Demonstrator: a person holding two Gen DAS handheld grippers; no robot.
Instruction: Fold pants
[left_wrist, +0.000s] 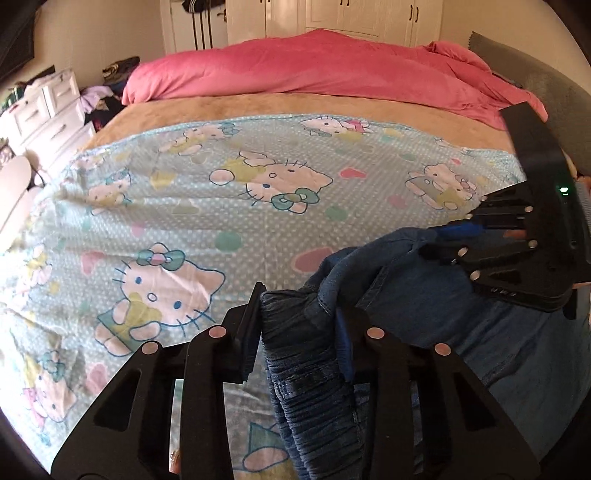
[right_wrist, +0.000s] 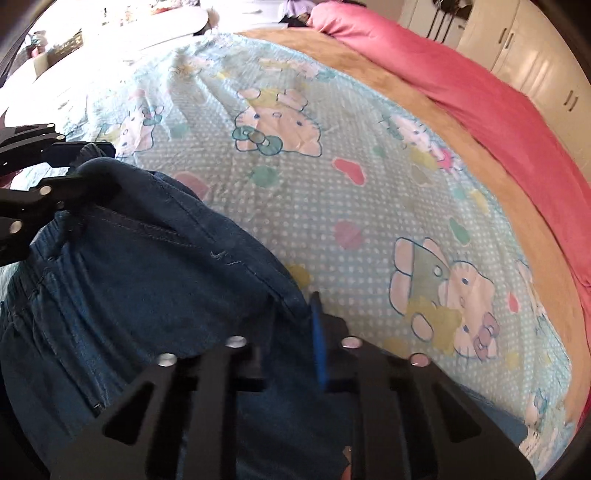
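Left tool (left_wrist: 295, 321): I am pinching the gathered waistband of the blue denim pants (left_wrist: 424, 306). Right tool (right_wrist: 291, 332): I am clamping the pants' other edge. Pants: lying bunched on the cartoon-cat sheet (left_wrist: 221, 206) covering the bed, pink duvet (left_wrist: 314, 70) heaped behind.

Blue denim pants (left_wrist: 424, 306), elastic waistband bunched, crumpled on cartoon-print sheet, near edge.
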